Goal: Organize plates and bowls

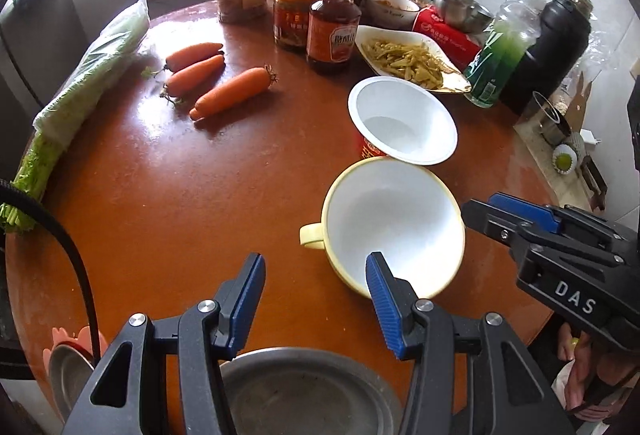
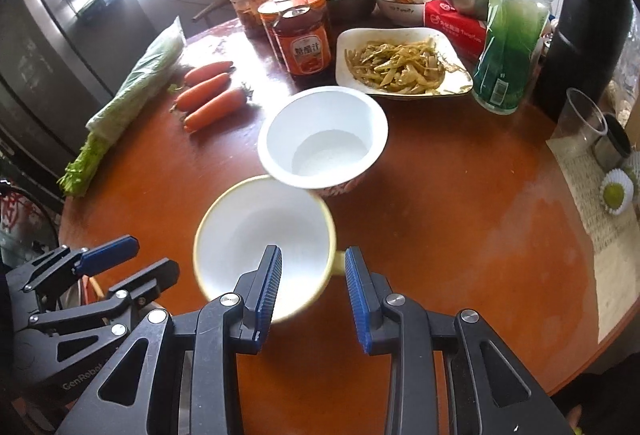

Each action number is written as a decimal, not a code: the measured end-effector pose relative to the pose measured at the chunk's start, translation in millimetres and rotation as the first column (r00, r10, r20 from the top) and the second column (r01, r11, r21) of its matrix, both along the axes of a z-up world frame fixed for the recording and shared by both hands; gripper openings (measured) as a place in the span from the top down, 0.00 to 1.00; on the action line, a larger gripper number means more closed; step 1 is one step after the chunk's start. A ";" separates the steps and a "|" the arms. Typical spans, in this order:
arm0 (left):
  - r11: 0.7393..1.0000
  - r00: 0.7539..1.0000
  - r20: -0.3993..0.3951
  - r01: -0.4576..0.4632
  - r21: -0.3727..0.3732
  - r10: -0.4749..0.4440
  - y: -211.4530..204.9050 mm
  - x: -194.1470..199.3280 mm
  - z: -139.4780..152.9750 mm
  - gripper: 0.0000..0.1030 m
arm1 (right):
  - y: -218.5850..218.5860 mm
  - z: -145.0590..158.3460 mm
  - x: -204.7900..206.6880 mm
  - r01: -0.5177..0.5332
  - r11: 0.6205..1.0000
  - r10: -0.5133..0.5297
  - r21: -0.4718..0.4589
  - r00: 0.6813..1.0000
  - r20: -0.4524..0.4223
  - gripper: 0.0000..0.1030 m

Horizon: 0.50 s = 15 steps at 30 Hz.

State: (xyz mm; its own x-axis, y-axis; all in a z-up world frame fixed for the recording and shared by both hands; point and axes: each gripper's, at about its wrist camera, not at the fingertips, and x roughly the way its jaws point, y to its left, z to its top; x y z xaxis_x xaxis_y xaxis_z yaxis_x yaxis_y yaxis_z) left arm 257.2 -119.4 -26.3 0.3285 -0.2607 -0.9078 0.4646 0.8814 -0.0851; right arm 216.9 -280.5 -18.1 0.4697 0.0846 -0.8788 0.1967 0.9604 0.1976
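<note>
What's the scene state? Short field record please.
surface: round brown table
near bowl: yellow-rimmed bowl with side handles, empty, slightly blurred
second bowl: white paper bowl, empty, just behind it, rims overlapping in view
left gripper: open, over a metal plate
right gripper: open, straddling the yellow bowl's near rim and handle
clutter: three carrots, dish of shredded vegetables

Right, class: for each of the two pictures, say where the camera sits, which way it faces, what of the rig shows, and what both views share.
Left wrist: rides the left gripper, facing across the round table; its open fingers show, the right gripper enters at right.
Right wrist: rides the right gripper, open over the yellow-rimmed bowl; the left gripper shows lower left.
Shared: that bowl, the white paper bowl, three carrots.
</note>
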 end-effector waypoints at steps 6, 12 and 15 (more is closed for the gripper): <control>1.000 1.000 -0.015 0.017 0.023 -0.016 -7.2 -5.6 -4.2 0.49 | -2.8 -13.7 17.2 -0.018 1.000 0.018 -0.015 0.999 -0.034 0.67; 0.998 0.998 -0.054 0.034 0.052 -0.031 -21.2 -0.5 -17.2 0.49 | -1.9 -18.9 24.6 -0.031 1.000 0.030 -0.007 0.999 -0.042 0.67; 0.998 0.997 -0.072 0.029 0.053 -0.025 -22.7 2.3 -23.7 0.49 | -1.0 -20.0 25.7 -0.035 0.999 0.034 -0.007 0.998 -0.044 0.67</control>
State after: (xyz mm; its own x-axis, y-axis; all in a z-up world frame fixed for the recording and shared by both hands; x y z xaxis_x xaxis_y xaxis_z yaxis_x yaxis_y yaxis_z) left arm 259.5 -142.1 -50.1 0.2556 -0.2189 -0.9417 0.4825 0.8729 -0.0719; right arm 242.5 -281.5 -38.1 0.4277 0.0934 -0.8991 0.1717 0.9681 0.1823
